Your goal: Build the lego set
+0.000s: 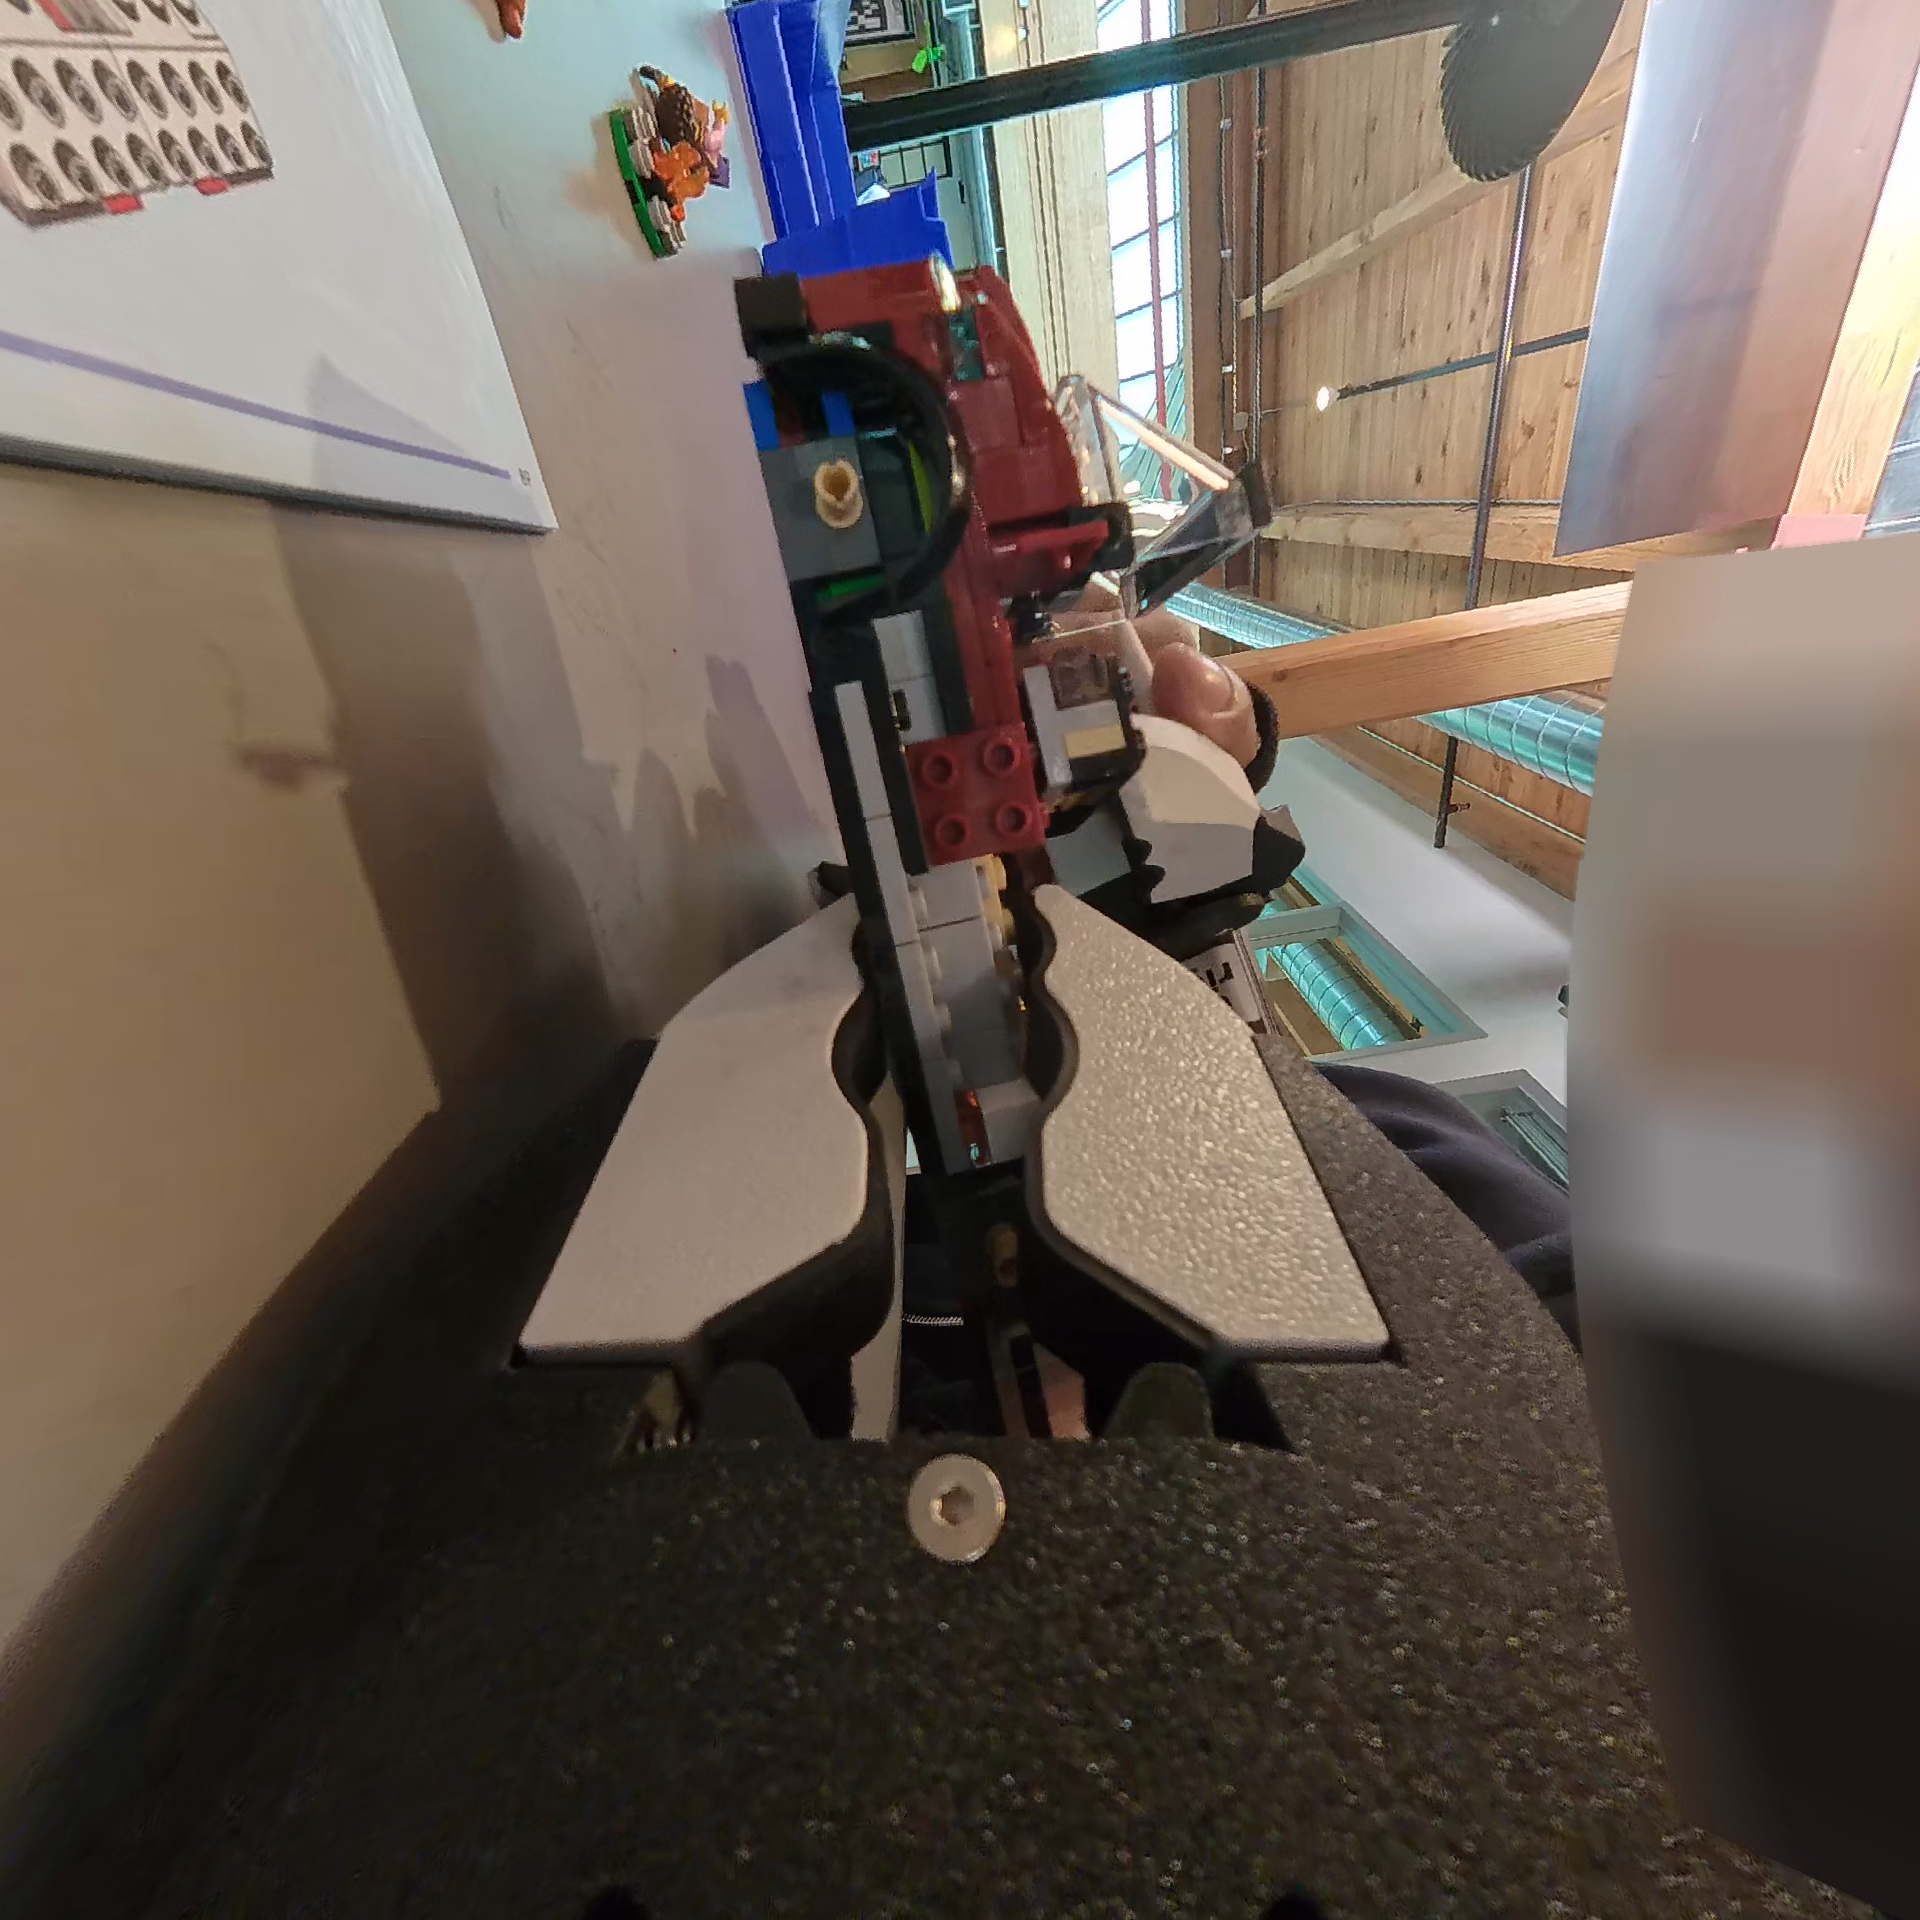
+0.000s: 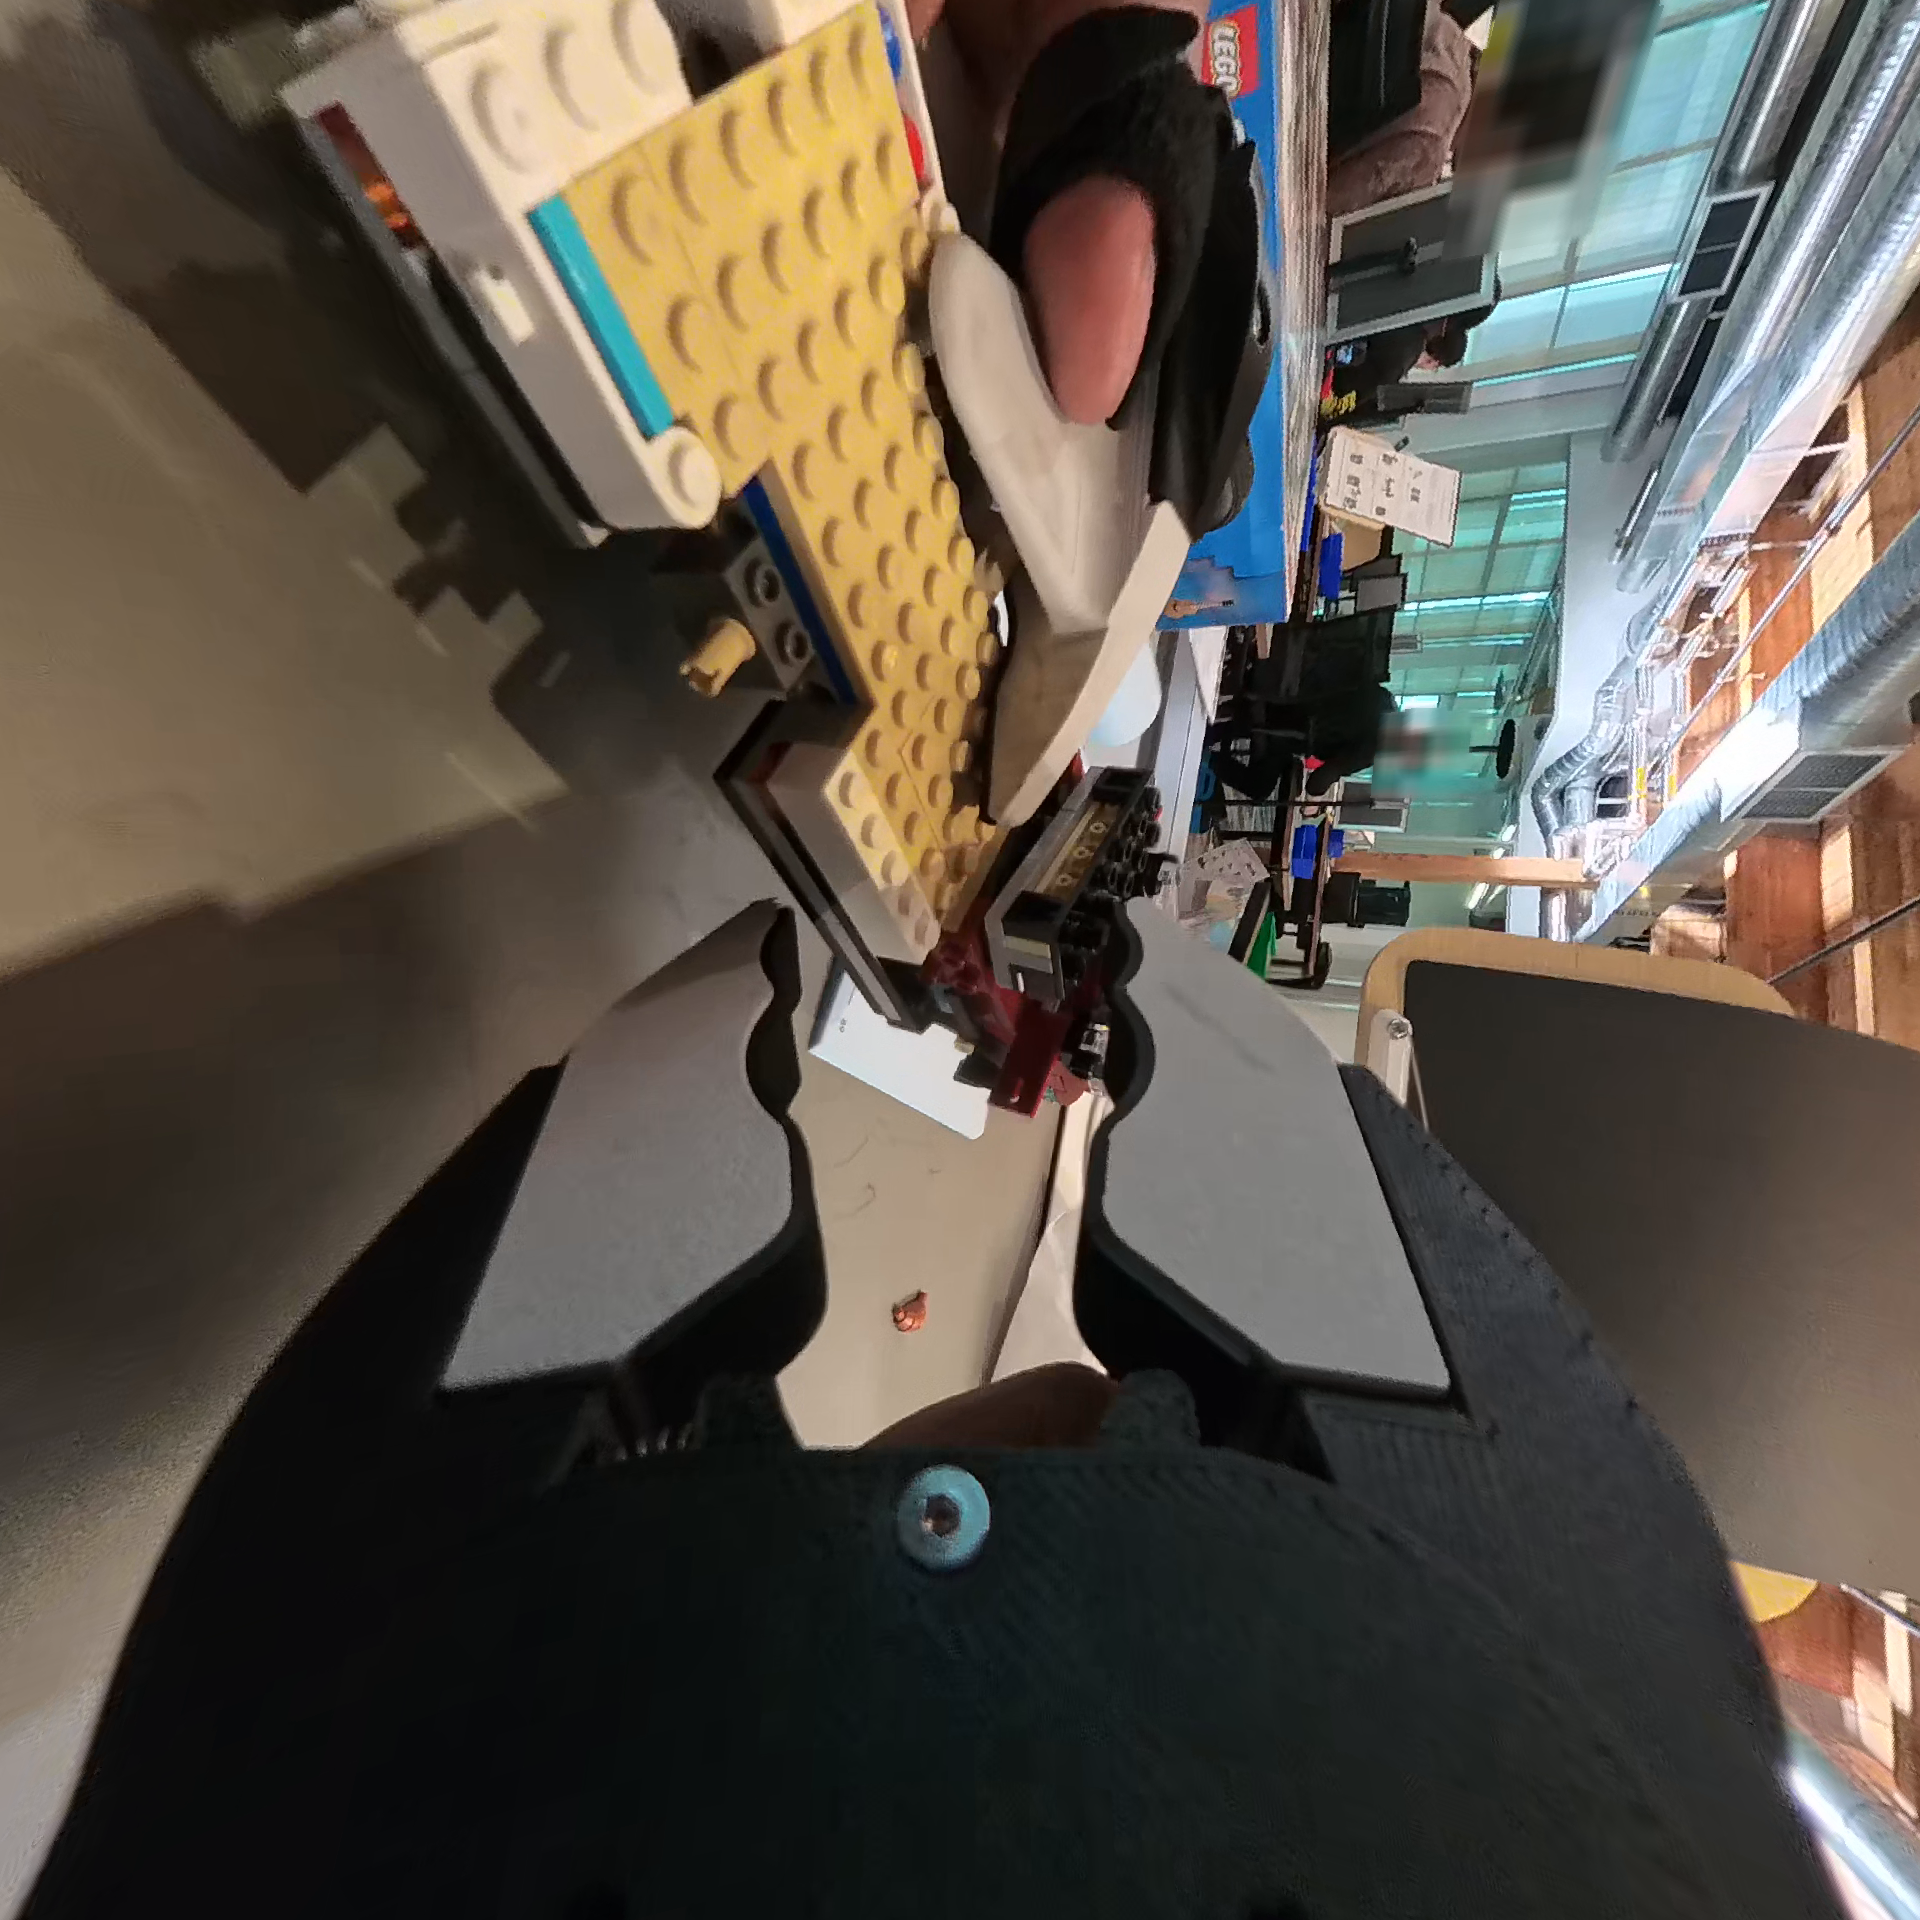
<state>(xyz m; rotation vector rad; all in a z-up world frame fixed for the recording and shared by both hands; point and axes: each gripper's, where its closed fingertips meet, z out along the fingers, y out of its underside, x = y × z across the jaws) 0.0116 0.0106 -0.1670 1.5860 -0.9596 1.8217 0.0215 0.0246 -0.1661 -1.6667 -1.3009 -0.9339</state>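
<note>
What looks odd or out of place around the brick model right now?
One stray: a tiny orange piece lies alone on the tabletop, apart from the brick model. The model is clamped on edge in the left gripper, its tan studded plate facing the open right gripper. No visible damage.

The table (image 1: pixel 644 436) has a pale, off-white top with faint scuff marks. In the left wrist view an open booklet (image 1: pixel 239 312) lies flat on it near one edge. Beyond the booklet sits a small brick figure on a green base (image 1: pixel 670 166), and just beside that stands a blue bin (image 1: pixel 800 135). In the right wrist view a tiny orange-brown piece (image 2: pixel 911 1314) lies alone on the bare top, with a white card (image 2: pixel 904 1070) farther along it.
</note>
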